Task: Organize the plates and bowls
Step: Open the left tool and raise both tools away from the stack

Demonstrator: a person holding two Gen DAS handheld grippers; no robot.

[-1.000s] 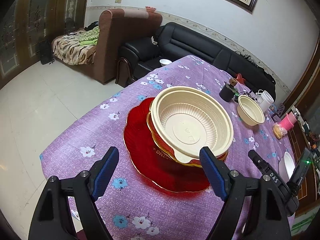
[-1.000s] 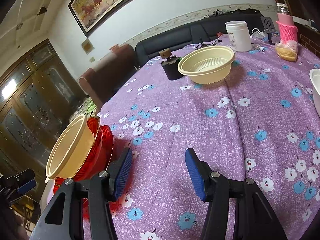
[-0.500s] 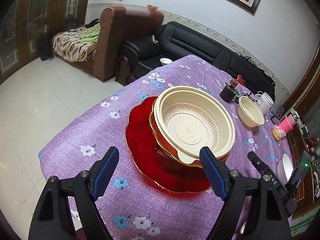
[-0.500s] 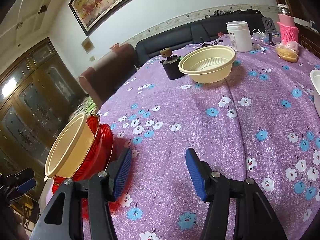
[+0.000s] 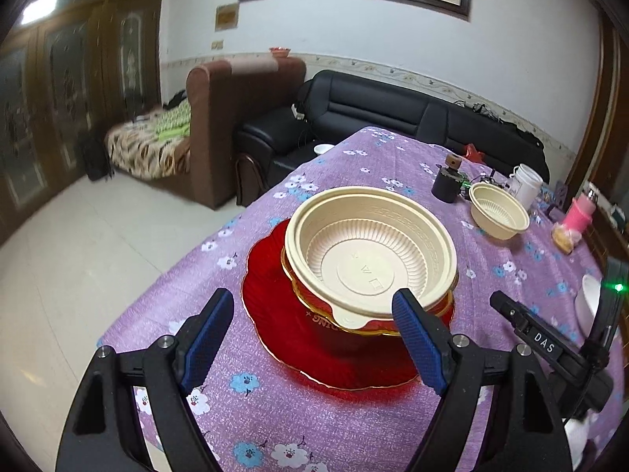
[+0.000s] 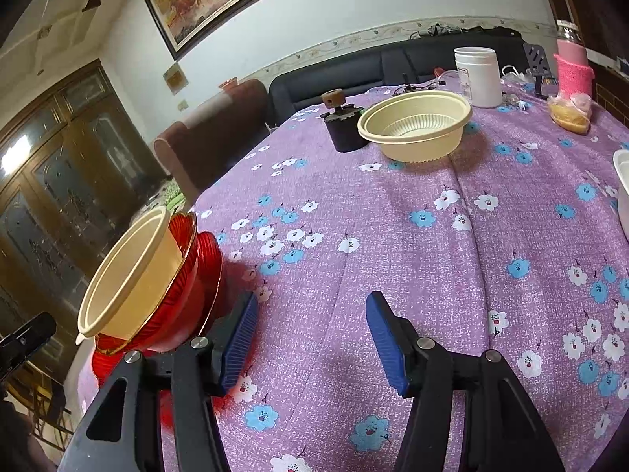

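A cream plastic bowl sits nested in a red bowl on a red plate near the table's near-left corner. The stack also shows in the right wrist view, with the cream bowl at the left edge. My left gripper is open and empty, hovering just in front of the stack. A second cream bowl stands at the far side of the table; it also shows in the left wrist view. My right gripper is open and empty above bare tablecloth.
A black grinder, a white jar, a pink bottle and a bagged bun stand at the far edge. A white dish sits at the right edge. The purple flowered tablecloth drops off by the stack.
The left wrist view has tilted up and pulled back slightly from the stack. The right gripper has hardly moved. Both grippers stay open.
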